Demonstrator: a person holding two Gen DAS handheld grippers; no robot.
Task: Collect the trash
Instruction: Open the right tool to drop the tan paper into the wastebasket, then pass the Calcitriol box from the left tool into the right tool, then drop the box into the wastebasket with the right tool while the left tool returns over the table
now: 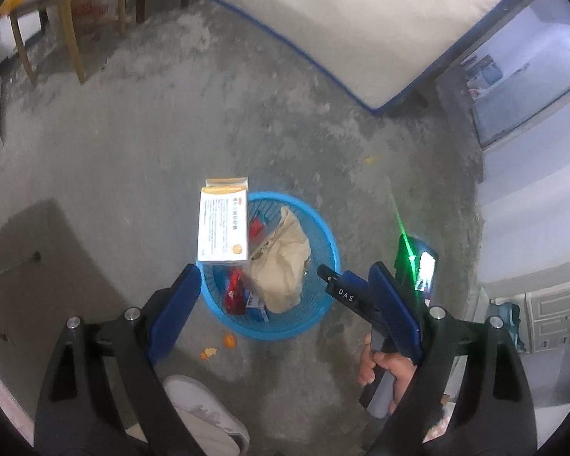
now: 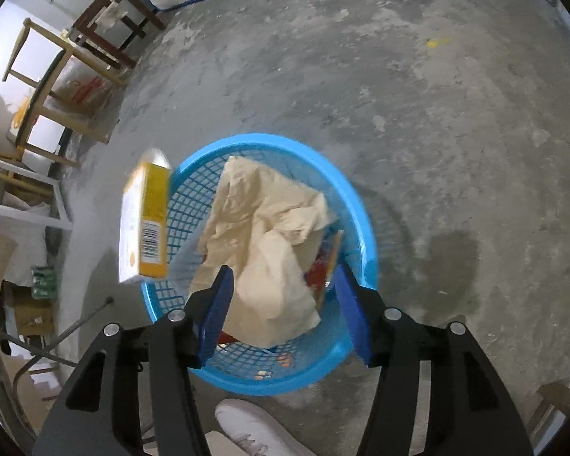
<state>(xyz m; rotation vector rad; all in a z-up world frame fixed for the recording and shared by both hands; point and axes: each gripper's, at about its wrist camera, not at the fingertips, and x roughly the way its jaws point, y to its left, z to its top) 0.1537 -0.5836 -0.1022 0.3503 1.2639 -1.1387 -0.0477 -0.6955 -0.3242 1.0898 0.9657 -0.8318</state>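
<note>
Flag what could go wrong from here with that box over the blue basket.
1. The yellow and white box is loose in the air by the near rim of the blue basket, held by neither the left gripper nor the right gripper; it could clip the rim and land on the floor.
2. The crumpled paper already fills much of the basket, so the box may bounce off it.

We note the falling box (image 2: 145, 224) is motion-blurred, its print unreadable. The crumpled paper (image 2: 269, 250) hides most of the basket's (image 2: 364, 228) contents; red wrappers (image 1: 235, 292) show only partly. The white shoe (image 2: 254, 433) is cut off by the lower edge.
</note>
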